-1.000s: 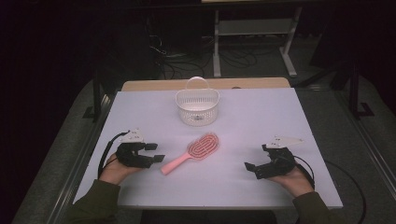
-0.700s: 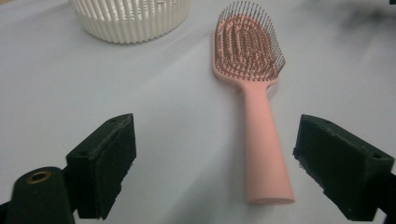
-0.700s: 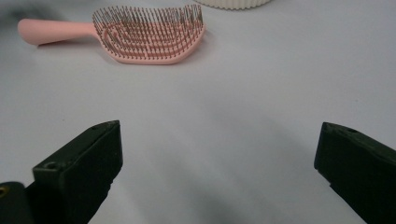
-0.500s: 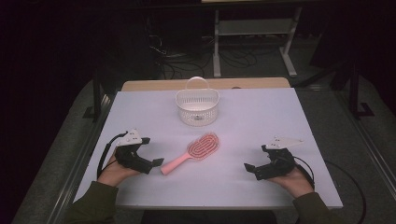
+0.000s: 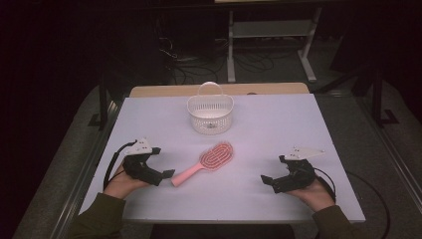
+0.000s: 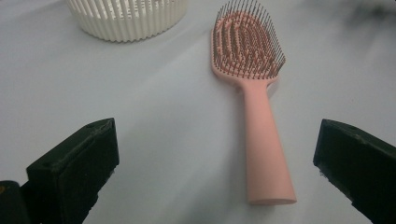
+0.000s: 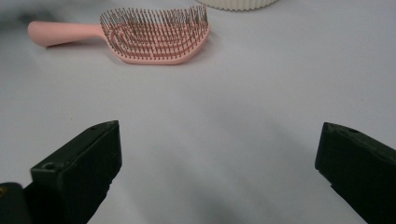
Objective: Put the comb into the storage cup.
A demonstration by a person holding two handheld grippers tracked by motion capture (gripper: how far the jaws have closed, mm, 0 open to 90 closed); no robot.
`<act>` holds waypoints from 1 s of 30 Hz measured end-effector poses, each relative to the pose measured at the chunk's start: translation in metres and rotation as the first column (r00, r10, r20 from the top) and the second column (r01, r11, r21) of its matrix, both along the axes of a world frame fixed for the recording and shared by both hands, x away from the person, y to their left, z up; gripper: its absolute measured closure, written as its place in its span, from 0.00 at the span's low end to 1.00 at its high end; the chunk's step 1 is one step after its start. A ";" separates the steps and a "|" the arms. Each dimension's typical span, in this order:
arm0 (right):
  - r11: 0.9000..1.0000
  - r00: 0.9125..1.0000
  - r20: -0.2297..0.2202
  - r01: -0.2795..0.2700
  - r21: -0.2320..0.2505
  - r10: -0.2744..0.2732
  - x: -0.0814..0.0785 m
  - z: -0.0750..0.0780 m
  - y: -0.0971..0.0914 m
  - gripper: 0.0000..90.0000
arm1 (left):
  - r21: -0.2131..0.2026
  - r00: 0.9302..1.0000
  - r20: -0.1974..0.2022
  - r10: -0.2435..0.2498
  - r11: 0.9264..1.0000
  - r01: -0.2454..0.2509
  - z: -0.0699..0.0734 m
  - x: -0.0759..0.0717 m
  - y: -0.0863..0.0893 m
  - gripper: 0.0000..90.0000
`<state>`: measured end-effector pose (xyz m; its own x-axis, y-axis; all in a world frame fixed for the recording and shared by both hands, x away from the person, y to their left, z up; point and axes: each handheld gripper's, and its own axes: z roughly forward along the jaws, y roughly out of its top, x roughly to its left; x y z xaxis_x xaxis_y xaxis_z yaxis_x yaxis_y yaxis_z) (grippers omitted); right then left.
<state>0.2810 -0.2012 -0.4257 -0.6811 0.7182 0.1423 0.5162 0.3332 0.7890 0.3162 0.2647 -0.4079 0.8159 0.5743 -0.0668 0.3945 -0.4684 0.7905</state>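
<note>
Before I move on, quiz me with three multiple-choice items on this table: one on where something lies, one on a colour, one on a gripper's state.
1. Where does the hairbrush lie?
A. Inside the basket
B. On the table between the two grippers
C. On the floor

2. What colour is the hairbrush?
A. Pink
B. Green
C. Black

3. How do the jaws of the left gripper stand?
A. Shut on the brush handle
B. Shut on nothing
C. Open, with the handle end between them, untouched

Answers:
1 B: the high view shows it flat on the white table, nearer than the white basket, with the left gripper at its handle end and the right gripper off to the other side.
2 A: handle and head are pink in all views.
3 C: the left gripper view shows both jaws wide apart, having just been opening, and clear of the handle.
</note>
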 end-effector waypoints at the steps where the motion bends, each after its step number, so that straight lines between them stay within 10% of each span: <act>1: 1.000 1.000 0.003 -0.002 0.000 0.002 0.000 0.000 0.000 0.00 | 0.000 1.000 -0.001 0.000 1.000 0.000 0.000 0.000 0.000 0.00; 30: 1.000 1.000 0.004 0.004 0.010 -0.004 0.001 0.000 -0.001 0.00 | -0.053 1.000 -0.014 -0.019 0.998 0.018 0.013 0.009 -0.018 0.00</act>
<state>0.2817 -0.2019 -0.4252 -0.6787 0.7195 0.1472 0.5147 0.3231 0.7942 0.3254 0.2465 -0.3950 0.8251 0.5546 -0.1080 0.3975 -0.4338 0.8086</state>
